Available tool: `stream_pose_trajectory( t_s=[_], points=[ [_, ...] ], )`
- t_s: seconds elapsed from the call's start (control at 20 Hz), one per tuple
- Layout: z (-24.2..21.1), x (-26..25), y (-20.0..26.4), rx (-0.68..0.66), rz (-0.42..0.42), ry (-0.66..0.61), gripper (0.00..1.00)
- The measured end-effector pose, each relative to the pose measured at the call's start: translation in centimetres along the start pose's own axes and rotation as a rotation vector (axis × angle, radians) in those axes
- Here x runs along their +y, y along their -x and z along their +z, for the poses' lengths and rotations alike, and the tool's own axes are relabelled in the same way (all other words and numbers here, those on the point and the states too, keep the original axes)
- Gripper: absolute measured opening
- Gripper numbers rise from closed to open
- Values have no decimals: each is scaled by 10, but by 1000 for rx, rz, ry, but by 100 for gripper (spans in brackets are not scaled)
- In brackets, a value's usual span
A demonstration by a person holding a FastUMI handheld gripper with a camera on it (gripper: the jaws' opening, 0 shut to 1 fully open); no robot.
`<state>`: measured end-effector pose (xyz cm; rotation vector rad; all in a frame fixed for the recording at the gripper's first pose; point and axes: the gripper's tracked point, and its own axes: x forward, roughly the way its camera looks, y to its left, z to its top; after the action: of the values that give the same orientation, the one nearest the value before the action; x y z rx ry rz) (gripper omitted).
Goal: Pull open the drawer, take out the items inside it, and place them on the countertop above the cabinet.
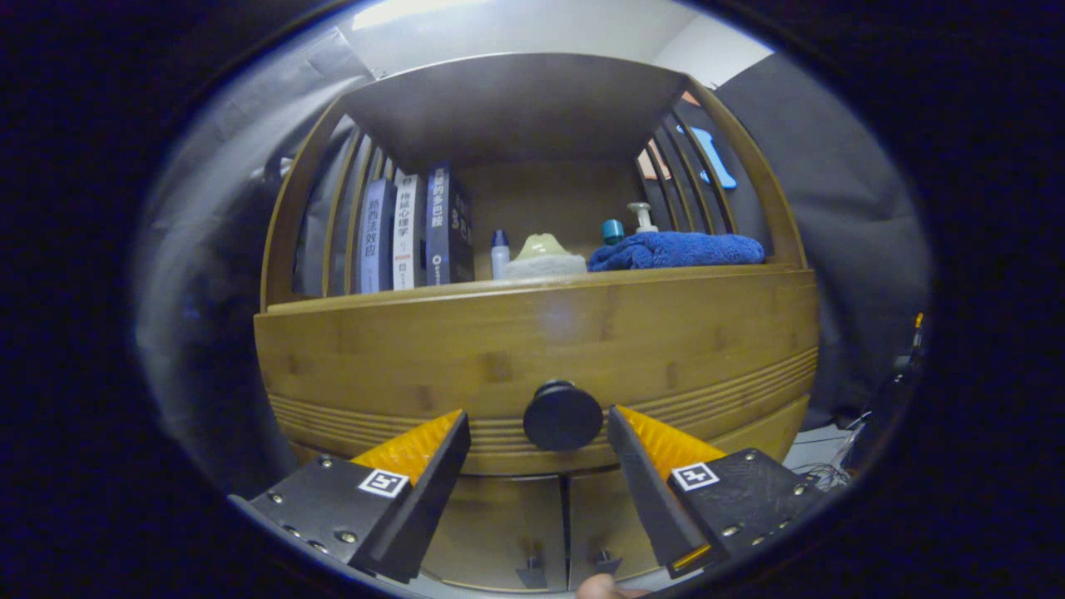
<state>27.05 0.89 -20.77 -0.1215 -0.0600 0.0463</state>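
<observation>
Gripper [539, 433] is spread wide, fingers flanking the drawer's dark round knob [562, 414] without touching it, knob sitting dead at 12 o'clock between them. Drawer [532, 349] looks shut, so contents are hidden. Looks like a knob grab: closing squarely on it would come before any straight pull.

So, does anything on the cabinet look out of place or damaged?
Nothing stands out. The drawer is shut, books stand upright, the towel lies folded on the countertop. The open gripper flanks the knob.
</observation>
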Motion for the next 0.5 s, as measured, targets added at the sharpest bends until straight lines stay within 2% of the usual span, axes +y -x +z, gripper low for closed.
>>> stream_pose_trajectory(
  t_s=[0.15, 0.35, 0.5],
  points=[
    [0, 1, 21, 48, 26, 64, 99],
    [-8, 5, 58, 186, 63, 58, 99],
    [-1, 2, 86, 235, 69, 117, 99]
  ],
)
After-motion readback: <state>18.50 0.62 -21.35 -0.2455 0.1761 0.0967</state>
